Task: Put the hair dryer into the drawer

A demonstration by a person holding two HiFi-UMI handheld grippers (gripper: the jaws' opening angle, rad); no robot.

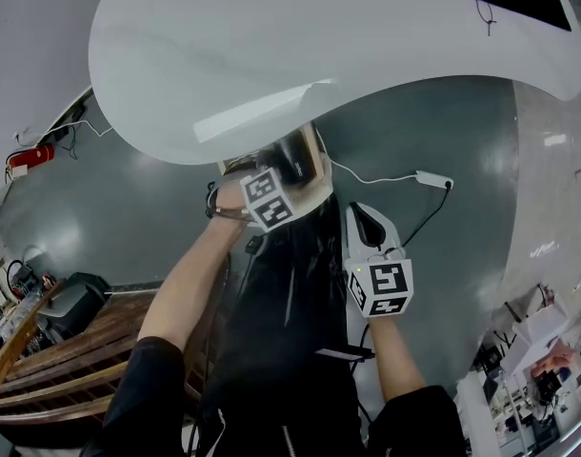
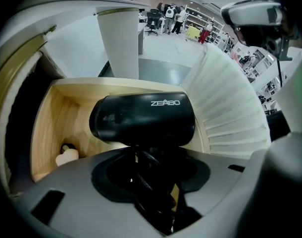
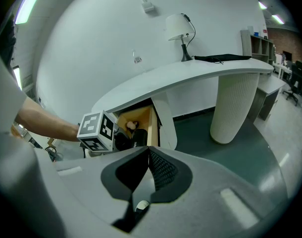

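One hair dryer [image 2: 143,119], black with white lettering on its barrel, is gripped by its handle in the left tongs [image 2: 151,162], which point down; a black cord is bunched between the jaws with the handle. The barrel is held crosswise over the open top of the one wooden drawer [image 2: 47,128]. Whether it touches the drawer bottom cannot be told.

The drawer is pulled out from beneath the curved edge of the white tabletop [image 1: 300,46], so that edge overhangs the back of the opening. Bare wood is seen to the left of the barrel and behind it, up to the side and back walls. One small cream object [image 2: 67,155] lies in the left corner, apart from the dryer. On the right, a white ribbed curved panel [image 2: 230,108] stands close beside the barrel's end.

The right tongs [image 3: 149,155] are closed, pads meeting at the tips with nothing gripped. They are held to the right of the drawer, clear of it, over the grey floor [image 1: 110,208], which lies open all round.

Further along, one ribbed white column [image 3: 235,105] carries the tabletop, and one table lamp [image 3: 179,26] stands on it
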